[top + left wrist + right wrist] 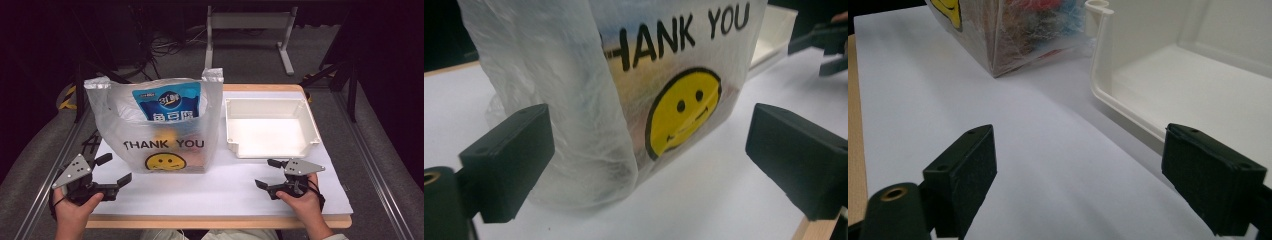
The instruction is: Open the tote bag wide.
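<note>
Staging, by my read: left gripper [112, 169] and right gripper [267, 173] jaws spread, empty. Next likely: unload bag [155, 122] at 11 o'clock into tray [270, 150] at 1.

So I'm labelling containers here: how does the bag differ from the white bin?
The bag is soft, see-through plastic printed with THANK YOU and a smiley; the bin is rigid, plain white. The bag stands tall with goods inside, a blue packet at its top; the bin is low and empty. The bag sits on the left of the table, the bin on the right. Both are open-topped and rest apart from the grippers.
</note>
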`<state>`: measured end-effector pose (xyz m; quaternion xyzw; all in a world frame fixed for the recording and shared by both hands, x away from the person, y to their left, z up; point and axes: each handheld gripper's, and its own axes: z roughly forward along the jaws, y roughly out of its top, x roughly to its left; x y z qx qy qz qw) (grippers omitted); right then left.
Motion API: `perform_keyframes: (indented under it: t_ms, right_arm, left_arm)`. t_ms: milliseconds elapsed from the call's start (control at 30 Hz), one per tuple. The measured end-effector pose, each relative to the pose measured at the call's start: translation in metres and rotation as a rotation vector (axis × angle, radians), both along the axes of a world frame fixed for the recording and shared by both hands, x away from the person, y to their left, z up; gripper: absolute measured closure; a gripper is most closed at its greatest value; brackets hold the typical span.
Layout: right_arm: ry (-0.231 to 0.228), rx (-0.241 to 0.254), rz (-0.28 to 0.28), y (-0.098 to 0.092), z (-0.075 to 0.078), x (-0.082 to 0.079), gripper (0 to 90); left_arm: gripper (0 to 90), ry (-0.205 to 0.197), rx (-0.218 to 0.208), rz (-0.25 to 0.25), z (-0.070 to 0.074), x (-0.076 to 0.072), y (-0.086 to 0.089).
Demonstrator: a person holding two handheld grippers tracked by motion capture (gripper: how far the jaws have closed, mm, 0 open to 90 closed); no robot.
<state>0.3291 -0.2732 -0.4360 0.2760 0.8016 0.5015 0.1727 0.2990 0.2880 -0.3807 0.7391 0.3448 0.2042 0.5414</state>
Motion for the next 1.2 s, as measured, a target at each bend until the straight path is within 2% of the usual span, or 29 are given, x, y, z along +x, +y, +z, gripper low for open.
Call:
perform_keyframes:
  t_ms: [133,333,433,600,700,767,833,933,1067,1133,1200]
  right_arm:
    - [0.004,0.0,-0.001,0.001,0.0,0.0,14.7]
    - [-0.011,-0.013,0.005,0.005,0.001,-0.001,12.7]
    - [-0.017,-0.008,0.0,0.007,0.002,0.0,11.5]
    - [-0.032,0.006,-0.002,0.01,0.005,0.0,7.6]
    - [-0.05,0.013,-0.003,0.012,0.008,0.001,5.4]
    - [-0.061,0.022,-0.002,0.015,0.011,0.001,4.0]
    - [-0.06,0.027,0.0,0.017,0.012,0.002,3.5]
    - [-0.057,0.035,0.002,0.02,0.013,0.004,3.3]
    - [-0.061,0.053,0.001,0.025,0.015,0.007,3.3]
    - [-0.064,0.056,0.005,0.028,0.017,0.008,3.8]
    - [-0.08,0.054,0.005,0.032,0.018,0.009,4.8]
  left_arm:
    - [2.0,-0.016,-0.028,0.026,0.006,0.002,0.005]
    - [1.1,0.0,-0.057,0.063,0.008,0.013,0.011]
    - [1.5,0.009,-0.058,0.054,0.007,0.023,0.011]
    - [4.3,0.004,-0.049,0.035,0.008,0.038,0.011]
    - [8.2,0.01,-0.056,0.024,0.008,0.045,0.011]
    - [8.8,0.022,-0.08,0.003,0.007,0.055,0.011]
    - [9.0,0.028,-0.079,-0.006,0.005,0.06,0.008]
    - [9.2,0.036,-0.079,-0.014,0.002,0.065,0.006]
    - [13.8,0.044,-0.067,-0.022,-0.005,0.067,0.004]
    - [17.9,0.032,-0.051,-0.015,-0.008,0.065,0.005]
    - [19.9,0.017,-0.057,-0.02,-0.009,0.061,0.009]
